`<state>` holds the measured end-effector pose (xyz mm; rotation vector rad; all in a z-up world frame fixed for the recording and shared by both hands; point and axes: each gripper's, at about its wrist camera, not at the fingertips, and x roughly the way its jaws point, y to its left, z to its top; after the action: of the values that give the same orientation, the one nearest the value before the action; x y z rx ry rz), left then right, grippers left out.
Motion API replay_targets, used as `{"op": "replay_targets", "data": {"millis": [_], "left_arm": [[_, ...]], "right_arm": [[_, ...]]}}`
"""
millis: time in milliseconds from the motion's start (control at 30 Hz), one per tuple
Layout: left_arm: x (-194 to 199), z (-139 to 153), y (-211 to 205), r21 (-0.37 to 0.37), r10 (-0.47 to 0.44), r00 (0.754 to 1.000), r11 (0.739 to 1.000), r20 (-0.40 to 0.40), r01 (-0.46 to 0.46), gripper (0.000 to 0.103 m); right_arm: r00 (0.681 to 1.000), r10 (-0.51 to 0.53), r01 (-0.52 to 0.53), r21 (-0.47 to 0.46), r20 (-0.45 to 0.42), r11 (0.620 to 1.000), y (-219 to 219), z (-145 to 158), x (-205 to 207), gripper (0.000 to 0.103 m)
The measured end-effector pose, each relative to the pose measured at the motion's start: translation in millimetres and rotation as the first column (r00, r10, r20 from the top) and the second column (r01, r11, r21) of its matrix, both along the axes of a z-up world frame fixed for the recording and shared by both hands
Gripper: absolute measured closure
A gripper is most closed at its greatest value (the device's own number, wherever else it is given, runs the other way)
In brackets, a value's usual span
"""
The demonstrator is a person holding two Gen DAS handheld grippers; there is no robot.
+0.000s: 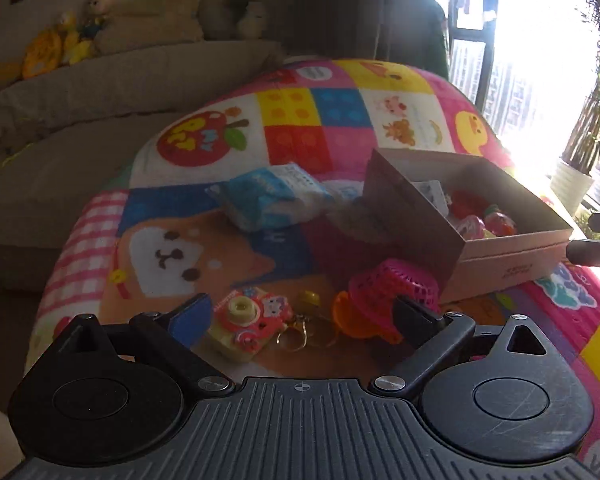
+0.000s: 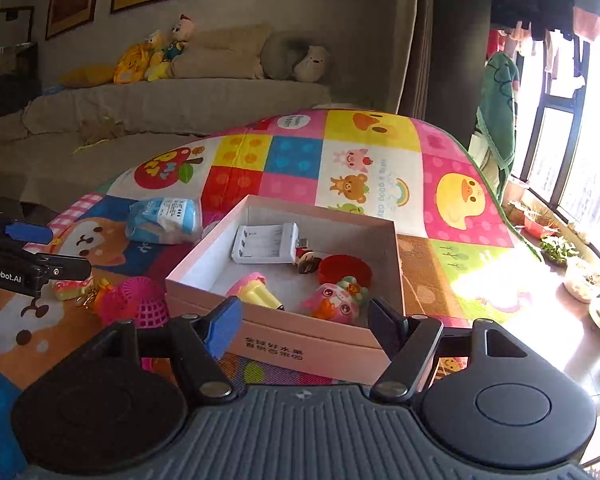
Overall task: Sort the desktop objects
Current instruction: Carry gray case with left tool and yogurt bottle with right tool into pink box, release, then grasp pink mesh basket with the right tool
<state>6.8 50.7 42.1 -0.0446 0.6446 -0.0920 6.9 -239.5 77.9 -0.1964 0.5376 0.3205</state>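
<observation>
My left gripper [image 1: 302, 316] stands open low over the colourful mat. A toy camera [image 1: 248, 328] lies between its fingers, close to the blue pad [image 1: 192, 316], and nothing presses on it. A gold keychain [image 1: 300, 332], an orange funnel [image 1: 348, 320] and a pink mesh basket [image 1: 388, 288] lie toward the black finger. My right gripper [image 2: 304, 328] is open and empty at the front wall of the cardboard box [image 2: 320, 344]. In the box are a white charger [image 2: 266, 244], a red cup [image 2: 344, 270], a pink toy [image 2: 336, 298] and a yellow toy [image 2: 256, 292].
A blue tissue pack [image 1: 268, 200] lies on the mat [image 1: 300, 120] left of the box. Behind the table runs a sofa [image 2: 160, 100] with plush toys. At the right, potted plants [image 2: 580, 280] stand by a bright window; the table's edge curves there.
</observation>
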Motion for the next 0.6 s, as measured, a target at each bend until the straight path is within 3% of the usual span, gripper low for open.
{"op": "replay_targets", "data": {"millis": [233, 467, 600], "left_arm": [[-34.0, -23.3, 31.0, 0.034, 0.166, 0.986, 0.985, 0.003, -0.166, 0.003], [-39.2, -29.3, 43.0, -0.025, 0.201, 0.979, 0.979, -0.013, -0.201, 0.002], [-39.5, -30.7, 42.6, -0.037, 0.199, 0.980, 0.979, -0.013, -0.199, 0.001]], "right_arm": [[0.980, 0.157, -0.159, -0.004, -0.125, 0.987, 60.5, -31.1, -7.9, 0.031], [0.950, 0.194, -0.194, 0.023, -0.245, 0.981, 94.6, -63.1, -5.1, 0.031], [0.901, 0.316, -0.278, 0.164, -0.298, 0.947, 96.0, -53.7, -6.0, 0.031]]}}
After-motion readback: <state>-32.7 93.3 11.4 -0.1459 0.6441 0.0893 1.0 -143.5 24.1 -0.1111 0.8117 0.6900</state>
